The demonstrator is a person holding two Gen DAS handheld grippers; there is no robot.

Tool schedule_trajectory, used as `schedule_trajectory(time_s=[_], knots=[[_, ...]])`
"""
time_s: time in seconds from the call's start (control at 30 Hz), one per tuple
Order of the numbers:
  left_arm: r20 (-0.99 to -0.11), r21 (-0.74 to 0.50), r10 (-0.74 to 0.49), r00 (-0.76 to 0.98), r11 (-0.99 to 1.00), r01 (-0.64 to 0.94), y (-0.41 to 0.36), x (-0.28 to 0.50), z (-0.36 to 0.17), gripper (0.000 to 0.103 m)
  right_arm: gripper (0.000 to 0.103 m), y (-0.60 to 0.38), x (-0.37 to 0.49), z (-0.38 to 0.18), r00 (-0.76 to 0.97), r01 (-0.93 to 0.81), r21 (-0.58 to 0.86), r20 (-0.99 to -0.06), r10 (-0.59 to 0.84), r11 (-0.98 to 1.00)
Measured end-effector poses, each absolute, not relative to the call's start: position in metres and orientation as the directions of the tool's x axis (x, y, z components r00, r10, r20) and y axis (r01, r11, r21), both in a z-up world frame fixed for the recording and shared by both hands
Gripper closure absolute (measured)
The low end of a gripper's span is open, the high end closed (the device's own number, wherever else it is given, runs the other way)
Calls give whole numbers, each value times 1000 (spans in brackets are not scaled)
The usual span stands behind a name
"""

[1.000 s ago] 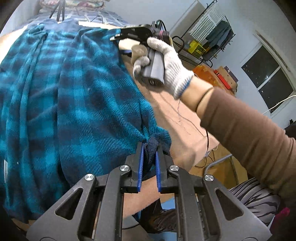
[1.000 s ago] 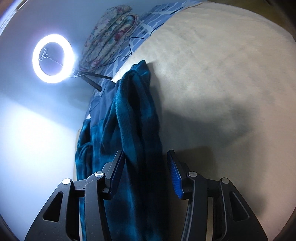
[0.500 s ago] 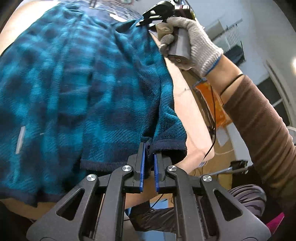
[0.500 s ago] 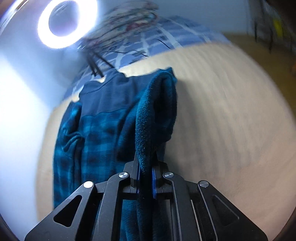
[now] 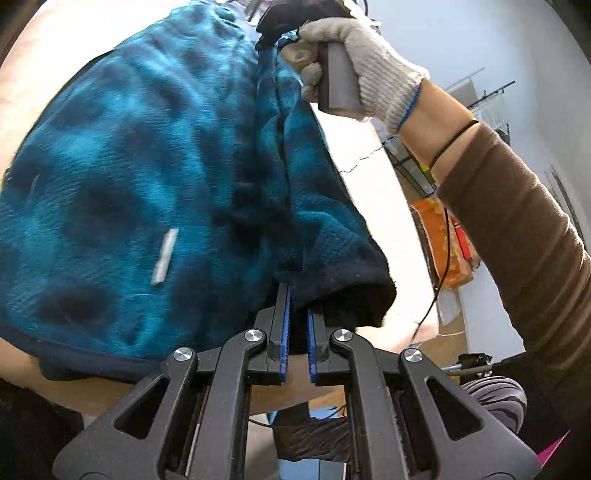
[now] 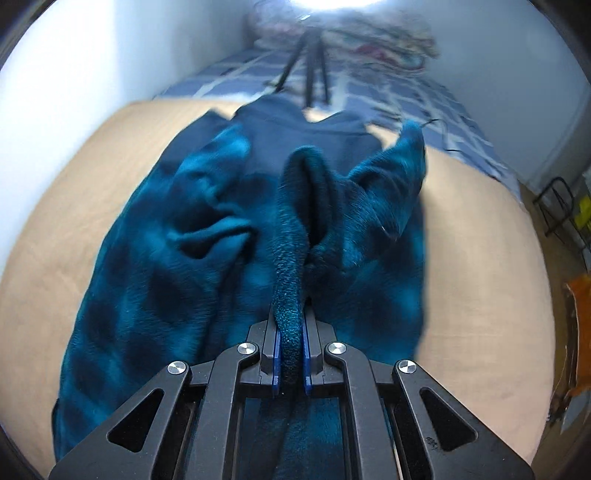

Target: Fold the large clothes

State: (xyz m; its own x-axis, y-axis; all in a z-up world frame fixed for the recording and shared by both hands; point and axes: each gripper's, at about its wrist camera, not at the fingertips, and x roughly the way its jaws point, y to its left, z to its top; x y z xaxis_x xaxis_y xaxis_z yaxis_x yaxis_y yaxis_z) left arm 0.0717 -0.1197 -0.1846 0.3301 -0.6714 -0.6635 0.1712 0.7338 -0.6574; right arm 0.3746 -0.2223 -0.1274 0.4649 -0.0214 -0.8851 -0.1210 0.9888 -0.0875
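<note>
One teal plaid fleece garment [image 6: 229, 258], two claws [image 5: 297, 314] [image 6: 290, 332], one gloved hand [image 5: 365, 74], one tripod [image 6: 308, 70].

The ring light [image 6: 332, 3] was cut off by the top edge, blown out white. The quilt [image 6: 369, 33] beneath it was blurred. The right gripper's [image 5: 273, 26] fingertips were buried in fleece garment [image 5: 147, 166].

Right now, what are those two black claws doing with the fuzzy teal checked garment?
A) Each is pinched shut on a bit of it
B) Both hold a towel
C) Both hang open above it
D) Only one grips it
A: the left claw pinches the fuzzy teal checked garment at its dark hem, and the right claw clamps a raised fold of it.
</note>
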Motion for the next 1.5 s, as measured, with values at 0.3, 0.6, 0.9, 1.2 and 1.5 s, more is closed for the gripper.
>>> schedule_trajectory(time_s=[0.3,0.6,0.9,1.2,1.5], knots=[[-680,-643,-652,334,750,156,-117,69,-185,98,86,-242,374,-133,411,-153,132,-893,184,979],[-684,-622,-642,346,761,185,-122,64,-175,98,86,-301,249,-71,465,-186,322,-803,372,928],[-678,-603,-637,367,768,218,-121,48,-160,97,86,-241,164,-124,336,-364,252,-862,379,897],[-664,-583,-621,416,779,233,-52,37,-117,65,86,-242,135,-122,339,-386,274,-846,411,881],[-723,-554,-536,437,827,97,25,89,-123,55,73,-280,79,-85,427,-330,350,-773,469,877]])
